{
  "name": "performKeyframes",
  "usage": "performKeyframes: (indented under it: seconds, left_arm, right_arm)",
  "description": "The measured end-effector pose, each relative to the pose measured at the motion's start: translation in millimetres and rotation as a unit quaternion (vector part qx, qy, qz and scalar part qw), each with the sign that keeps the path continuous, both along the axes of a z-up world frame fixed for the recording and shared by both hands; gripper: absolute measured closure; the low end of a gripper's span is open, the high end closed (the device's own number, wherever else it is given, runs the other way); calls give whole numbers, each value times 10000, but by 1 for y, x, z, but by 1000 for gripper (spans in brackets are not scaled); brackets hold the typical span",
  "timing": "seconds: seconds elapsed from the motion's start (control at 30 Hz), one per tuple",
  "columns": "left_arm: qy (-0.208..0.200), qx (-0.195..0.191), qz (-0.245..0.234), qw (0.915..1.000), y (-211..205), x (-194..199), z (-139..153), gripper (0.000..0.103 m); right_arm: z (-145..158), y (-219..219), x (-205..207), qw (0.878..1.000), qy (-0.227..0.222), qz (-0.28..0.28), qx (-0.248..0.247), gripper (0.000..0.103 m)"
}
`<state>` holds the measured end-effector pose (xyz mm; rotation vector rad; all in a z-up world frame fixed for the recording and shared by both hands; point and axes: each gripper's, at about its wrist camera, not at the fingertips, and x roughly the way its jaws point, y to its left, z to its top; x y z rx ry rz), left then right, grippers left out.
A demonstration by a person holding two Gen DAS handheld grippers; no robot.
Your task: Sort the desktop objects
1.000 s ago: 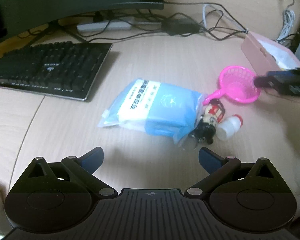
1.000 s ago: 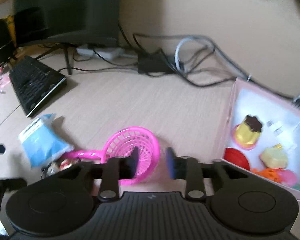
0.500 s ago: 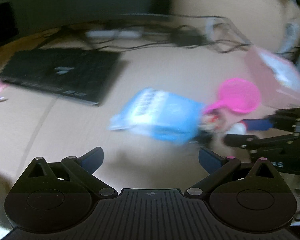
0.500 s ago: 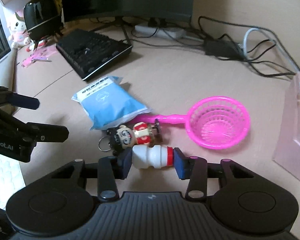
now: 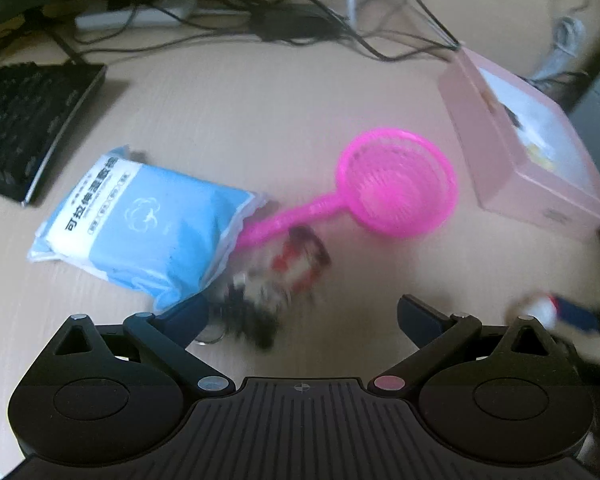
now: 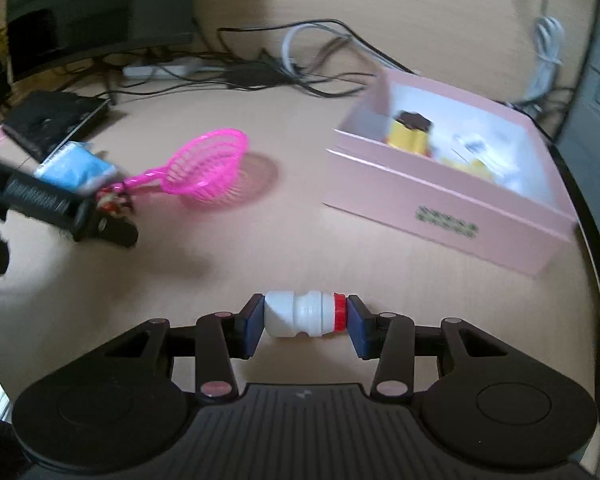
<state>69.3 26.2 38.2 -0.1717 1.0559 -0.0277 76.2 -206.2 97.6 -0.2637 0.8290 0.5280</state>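
My right gripper (image 6: 306,322) is shut on a small white bottle with a red cap (image 6: 292,318), held sideways just above the desk in front of the pink box (image 6: 440,204). My left gripper (image 5: 302,316) stands open over a doll keychain (image 5: 276,280), which lies blurred between its fingers with neither pad touching it. Beside the doll lie a blue tissue pack (image 5: 140,224) and a pink plastic strainer (image 5: 396,184). The right wrist view shows the strainer (image 6: 208,168), the pack (image 6: 72,168) and the doll (image 6: 114,202) at the left.
The pink box holds a yellow toy (image 6: 410,132) and other small items. A black keyboard (image 5: 28,120) lies at the far left under a monitor (image 6: 100,8). Cables and a power strip (image 5: 140,12) run along the back wall. The desk's edge curves past the box at the right.
My right gripper closed on the white bottle beside the doll and carried it off toward the pink box. My left gripper moved right and in over the doll keychain, staying open.
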Motion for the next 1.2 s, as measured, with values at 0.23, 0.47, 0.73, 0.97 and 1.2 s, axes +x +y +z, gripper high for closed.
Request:
performKeyframes:
  seconds: [0.23, 0.47, 0.73, 0.97, 1.2]
  left_arm:
    - [-244, 444, -106, 9987, -14, 6, 2, 36]
    - [-426, 516, -1031, 9924, -32, -18, 4, 58]
    - [-624, 381, -1683, 9830, -43, -55, 11, 31]
    - [-599, 923, -1016, 9887, -22, -47, 14, 21]
    - [-704, 1104, -801, 9882, -12, -51, 19, 18]
  right_arm:
    - [-1, -16, -7, 9998, -69, -188, -3, 60]
    - [-1, -23, -7, 9996, -58, -281, 48, 57]
    - [6, -23, -14, 9995, -242, -187, 107, 47]
    - [1, -18, -20, 9998, -184, -44, -23, 44]
    - [3, -2, -24, 9993, -282, 204, -122, 44]
